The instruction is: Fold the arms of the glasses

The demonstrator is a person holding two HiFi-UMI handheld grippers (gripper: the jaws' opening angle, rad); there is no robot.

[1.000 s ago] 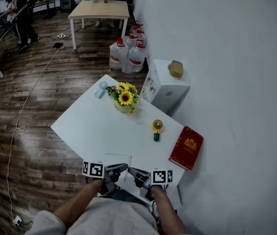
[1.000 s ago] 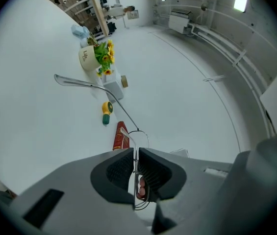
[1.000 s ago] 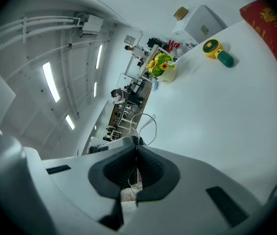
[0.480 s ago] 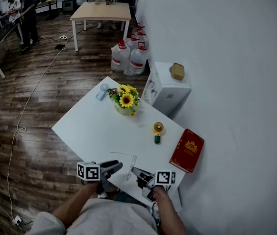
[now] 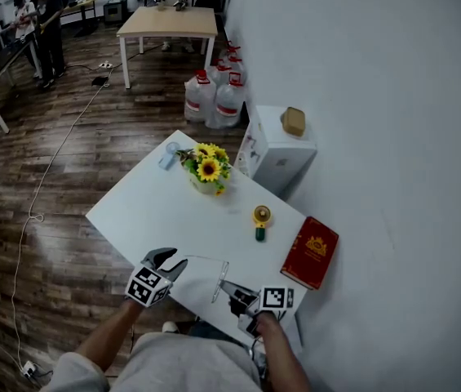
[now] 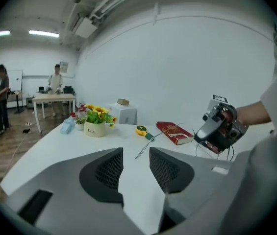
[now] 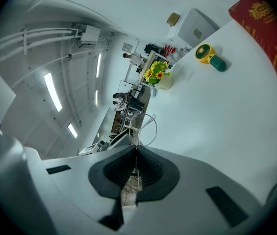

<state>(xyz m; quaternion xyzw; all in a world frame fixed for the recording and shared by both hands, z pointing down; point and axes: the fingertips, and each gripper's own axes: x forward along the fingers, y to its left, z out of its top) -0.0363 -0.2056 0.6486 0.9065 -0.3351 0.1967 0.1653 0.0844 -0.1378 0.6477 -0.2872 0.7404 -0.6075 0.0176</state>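
Leftward and away from the glasses [image 5: 220, 279] is where the left gripper [image 5: 170, 260] has gone since a second ago, rolling over as it went. Its jaws have just been opening and now stand well apart, with nothing between them but bare white table [image 5: 152, 207] seen through the gap. The right gripper [image 5: 224, 285] has kept its place, its jaws pressed together on the thin wire frame of the glasses, which sticks out from its tips over the near edge of the table. One slim arm reaches toward the left gripper without touching it. Farther out lie a red book [image 5: 310, 248], a small yellow fan [image 5: 262, 213] and a pot of sunflowers [image 5: 206, 167].
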